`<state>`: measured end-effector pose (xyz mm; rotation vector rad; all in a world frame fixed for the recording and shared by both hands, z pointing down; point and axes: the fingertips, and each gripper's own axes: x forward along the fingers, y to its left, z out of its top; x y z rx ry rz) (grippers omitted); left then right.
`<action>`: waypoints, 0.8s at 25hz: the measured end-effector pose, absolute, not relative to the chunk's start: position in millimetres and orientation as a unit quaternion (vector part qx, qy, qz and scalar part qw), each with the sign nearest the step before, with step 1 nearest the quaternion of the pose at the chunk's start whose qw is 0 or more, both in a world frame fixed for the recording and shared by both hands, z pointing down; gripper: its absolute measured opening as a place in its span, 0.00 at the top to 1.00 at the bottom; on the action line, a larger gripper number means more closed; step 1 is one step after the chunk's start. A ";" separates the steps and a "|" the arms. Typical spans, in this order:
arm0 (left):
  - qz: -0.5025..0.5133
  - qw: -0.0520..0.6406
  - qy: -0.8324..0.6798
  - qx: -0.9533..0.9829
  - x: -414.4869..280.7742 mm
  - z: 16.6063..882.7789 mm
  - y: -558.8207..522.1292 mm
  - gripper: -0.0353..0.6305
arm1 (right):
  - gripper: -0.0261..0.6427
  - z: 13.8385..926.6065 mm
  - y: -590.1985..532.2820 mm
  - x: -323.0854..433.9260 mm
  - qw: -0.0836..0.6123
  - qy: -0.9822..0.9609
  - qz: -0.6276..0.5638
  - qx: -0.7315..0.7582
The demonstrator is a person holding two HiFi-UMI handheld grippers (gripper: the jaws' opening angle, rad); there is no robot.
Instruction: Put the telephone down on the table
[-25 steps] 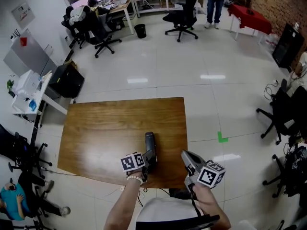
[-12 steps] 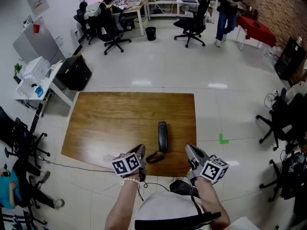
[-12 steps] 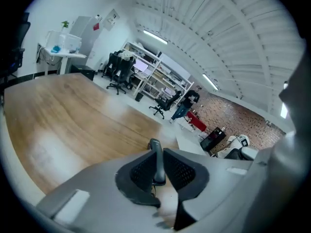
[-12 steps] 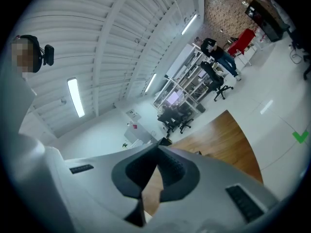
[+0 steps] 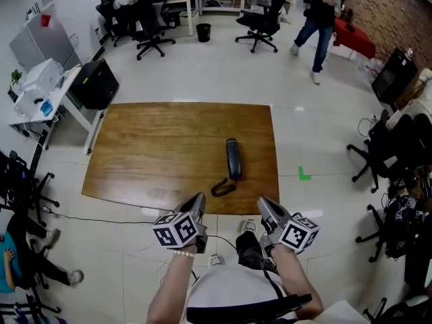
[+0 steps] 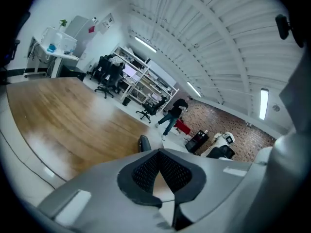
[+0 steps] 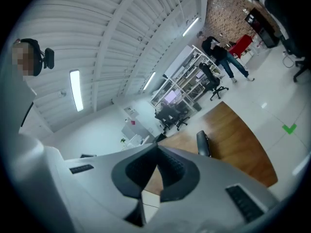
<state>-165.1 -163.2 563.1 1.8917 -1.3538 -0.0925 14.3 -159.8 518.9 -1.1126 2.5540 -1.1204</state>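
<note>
The telephone (image 5: 233, 158) lay flat on the surface (image 5: 155, 147) near its right edge, and the left hand-held gripper (image 5: 198, 200) and right hand-held gripper (image 5: 262, 203), both pressed together and empty beyond the near edge, were to avoid snagging its cord (image 5: 223, 186).

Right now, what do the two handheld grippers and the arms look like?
Both alike: left gripper and right gripper have grey tapered bodies, each carrying a white cube with black square markers. The fingers are faced with dark textured lining. Pale beaded bracelet on the left wrist; white top.
</note>
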 end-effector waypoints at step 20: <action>-0.052 0.379 -0.504 0.775 -119.5 520.4 -99.5 0.94 | 0.96 490.2 -101.5 23.3 0.058 0.865 -0.331 -0.372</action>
